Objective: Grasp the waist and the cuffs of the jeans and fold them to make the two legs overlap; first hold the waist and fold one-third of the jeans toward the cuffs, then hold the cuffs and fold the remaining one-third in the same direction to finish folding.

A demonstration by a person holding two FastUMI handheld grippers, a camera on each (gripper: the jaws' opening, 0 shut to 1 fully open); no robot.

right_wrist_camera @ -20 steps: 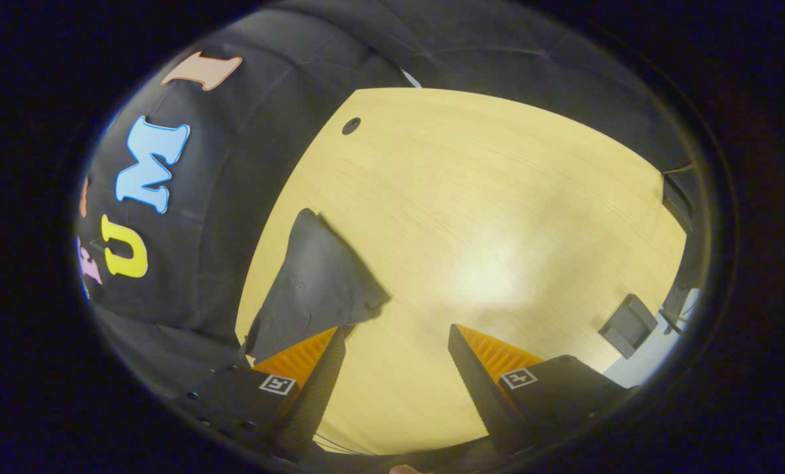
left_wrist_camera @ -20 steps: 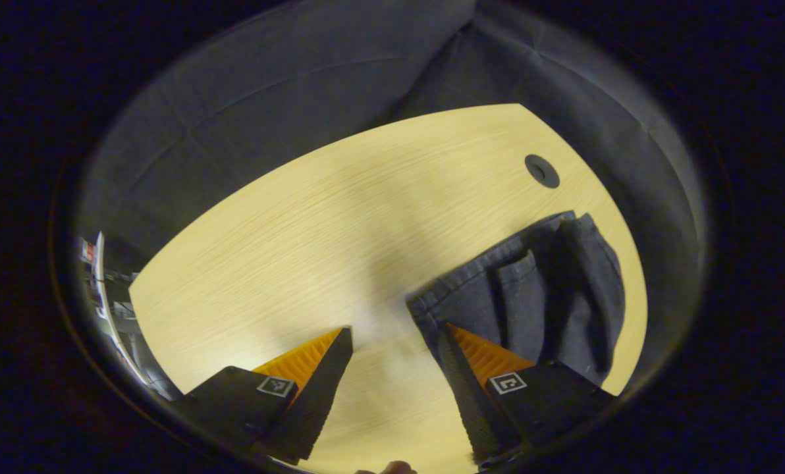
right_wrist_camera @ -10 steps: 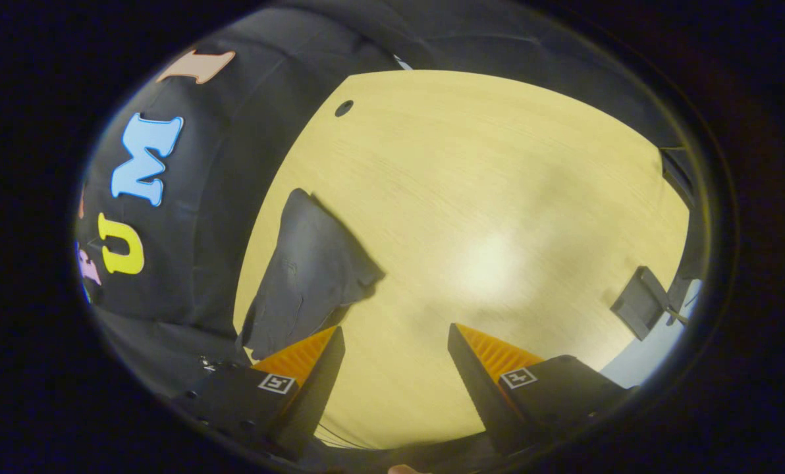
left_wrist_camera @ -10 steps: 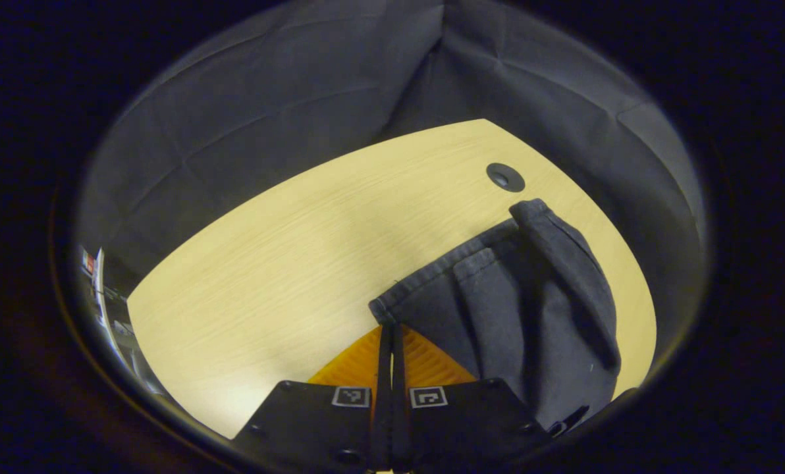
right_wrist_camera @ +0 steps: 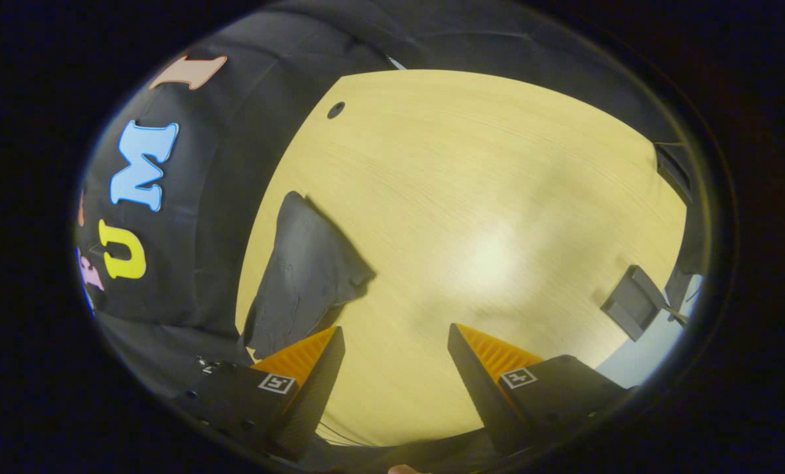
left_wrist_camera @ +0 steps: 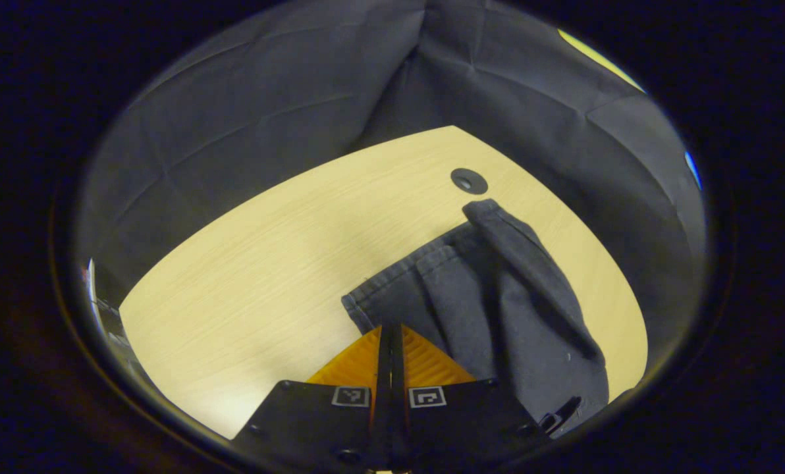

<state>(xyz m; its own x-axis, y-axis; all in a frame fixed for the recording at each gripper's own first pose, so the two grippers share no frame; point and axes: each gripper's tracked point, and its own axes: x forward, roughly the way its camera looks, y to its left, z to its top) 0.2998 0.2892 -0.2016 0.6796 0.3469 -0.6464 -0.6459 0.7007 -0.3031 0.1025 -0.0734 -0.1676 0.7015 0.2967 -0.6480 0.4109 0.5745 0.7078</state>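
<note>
Though the left tool [left_wrist_camera: 390,342] sits pinched together at the jeans [left_wrist_camera: 498,309], whether it grips denim I cannot tell; heavy, floppy cloth, best held by the thick hem at its 12 o'clock. Right tool [right_wrist_camera: 396,345] gapes apart over the worktop [right_wrist_camera: 498,197].

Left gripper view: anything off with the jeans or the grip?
The dark denim jeans lie bunched on the light wooden table, with a raised ridge of fabric running diagonally across them instead of lying flat. The left gripper is shut at the hem edge; whether it pinches cloth cannot be told. The right gripper is open over bare table.
</note>
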